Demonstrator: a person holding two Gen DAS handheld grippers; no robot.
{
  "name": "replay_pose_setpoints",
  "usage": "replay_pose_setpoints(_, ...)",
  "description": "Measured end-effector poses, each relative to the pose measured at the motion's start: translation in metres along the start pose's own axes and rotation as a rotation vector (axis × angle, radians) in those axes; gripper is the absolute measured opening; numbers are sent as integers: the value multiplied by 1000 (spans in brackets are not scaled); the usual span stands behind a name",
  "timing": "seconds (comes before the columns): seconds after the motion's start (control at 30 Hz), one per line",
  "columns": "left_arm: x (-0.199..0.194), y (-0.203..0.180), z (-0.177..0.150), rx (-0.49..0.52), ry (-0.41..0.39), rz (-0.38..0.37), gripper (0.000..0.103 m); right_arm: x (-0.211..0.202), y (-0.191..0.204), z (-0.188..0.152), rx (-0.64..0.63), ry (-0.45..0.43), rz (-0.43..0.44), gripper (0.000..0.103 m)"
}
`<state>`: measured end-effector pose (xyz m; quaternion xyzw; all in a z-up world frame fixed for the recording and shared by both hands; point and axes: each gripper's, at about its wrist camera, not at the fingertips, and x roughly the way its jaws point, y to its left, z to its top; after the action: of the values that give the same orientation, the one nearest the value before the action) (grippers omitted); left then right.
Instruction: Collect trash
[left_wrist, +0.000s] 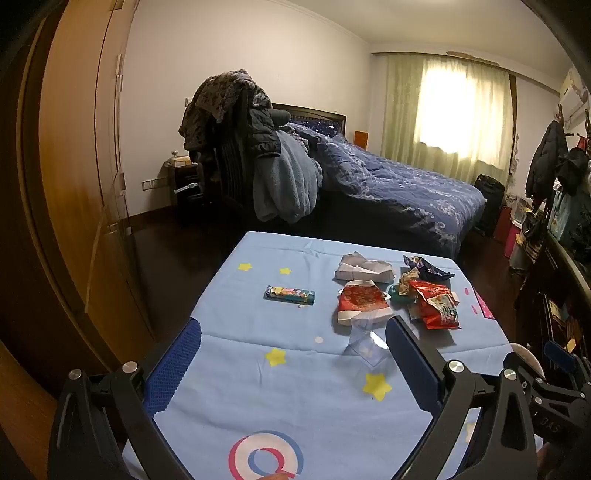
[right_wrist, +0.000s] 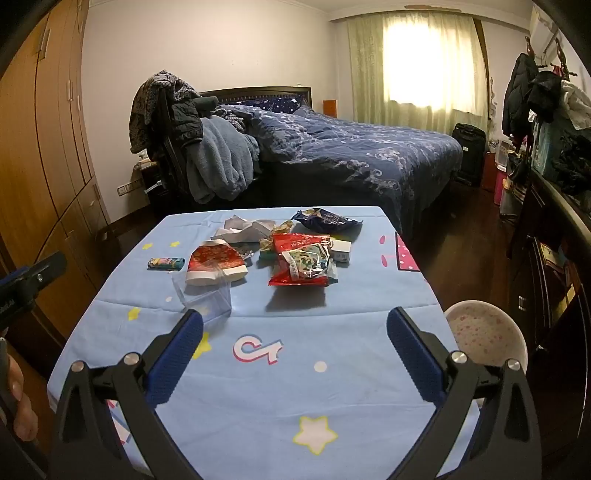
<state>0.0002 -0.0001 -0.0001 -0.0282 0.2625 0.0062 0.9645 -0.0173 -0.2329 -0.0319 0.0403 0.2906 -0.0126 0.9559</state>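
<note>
Desk (left_wrist: 236, 369), covered in a light blue cloth printed with yellow stars and a pink-and-white logo, stood in a bedroom. Far behind it: a bed (left_wrist: 406, 184) under a dark blue patterned quilt, a chair (left_wrist: 236, 155) heaped with clothing and a blue fleece, a lit curtained window (left_wrist: 458, 110), a wooden wardrobe (left_wrist: 81, 166) along the left wall, and coats hung at the right. Trash lay toward the far half of the desk: a small printed wrapper (left_wrist: 289, 294) alone at the left; a red-and-white packet (left_wrist: 360, 304) near centre; crumpled white paper (left_wrist: 364, 271) beyond it; a red snack bag (left_wrist: 436, 304) at the right, touching a small heap of green and gold scraps; a dark blue bag (left_wrist: 428, 267) farthest right; a clear plastic box (left_wrist: 365, 347) nearest, just in front of the red-and-white packet. Left gripper (left_wrist: 293, 363) hovered over the near desk, fingers spread wide, holding nothing; its right finger overlapped the clear box in the view, contact not discernible. Right gripper (right_wrist: 295, 356) likewise hovered with fingers spread and bare. Only the right wrist view showed a white bin (right_wrist: 487, 336) with pink speckles beside the desk's right edge, and a small white box (right_wrist: 341, 251) behind the red bag; the left wrist view showed just the bin's rim.
</note>
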Motion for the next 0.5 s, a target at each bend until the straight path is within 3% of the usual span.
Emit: replay_pose_setpoints(0.5,0,0,0,-2,3,1,99,1,0,0,-1,0,0,100)
